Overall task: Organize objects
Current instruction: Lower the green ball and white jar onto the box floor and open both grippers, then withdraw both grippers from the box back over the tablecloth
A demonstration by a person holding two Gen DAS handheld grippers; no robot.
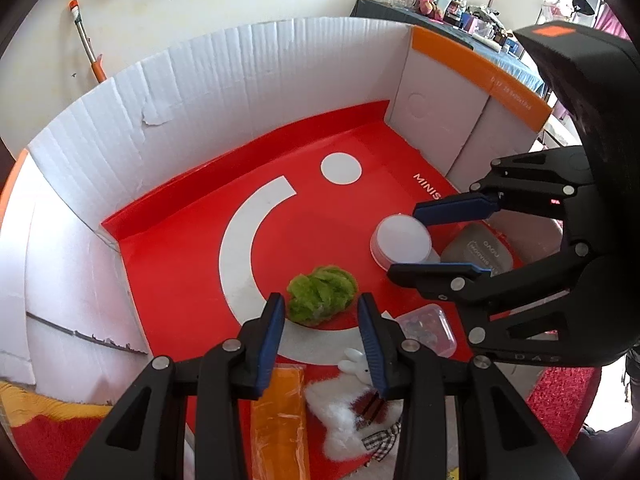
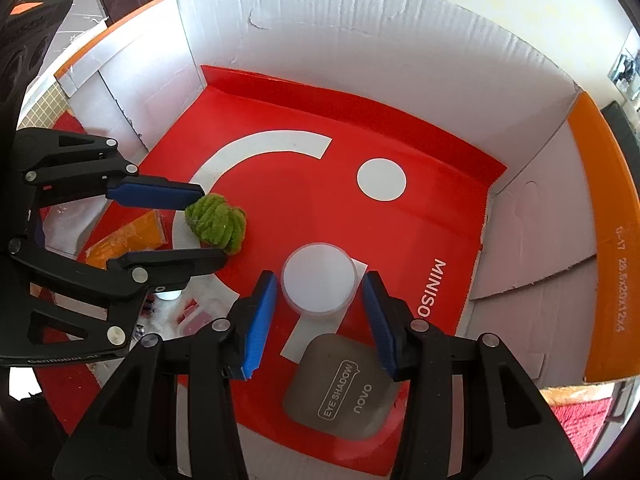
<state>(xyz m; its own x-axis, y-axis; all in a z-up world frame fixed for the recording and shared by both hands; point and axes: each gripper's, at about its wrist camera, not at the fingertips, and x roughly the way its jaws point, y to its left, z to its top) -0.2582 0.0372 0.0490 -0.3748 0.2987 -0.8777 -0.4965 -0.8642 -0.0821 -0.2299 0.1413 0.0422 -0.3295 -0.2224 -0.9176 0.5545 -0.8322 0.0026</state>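
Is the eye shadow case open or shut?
Shut. The eye shadow case lies flat on the red bag in the box, printed lid up, no pans showing.

One cardboard box holds one red bag as lining; on it lie one green fuzzy ball, one round white jar, one grey eye-shadow case, one orange packet, one white plush rabbit, one clear plastic case; two tongs, left and right, are in view.

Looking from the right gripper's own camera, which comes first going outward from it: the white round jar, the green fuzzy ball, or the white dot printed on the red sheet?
1. White round jar, between the right gripper's fingers.
2. Green fuzzy ball, off left, by the left gripper.
3. White dot, farther back, slightly right.
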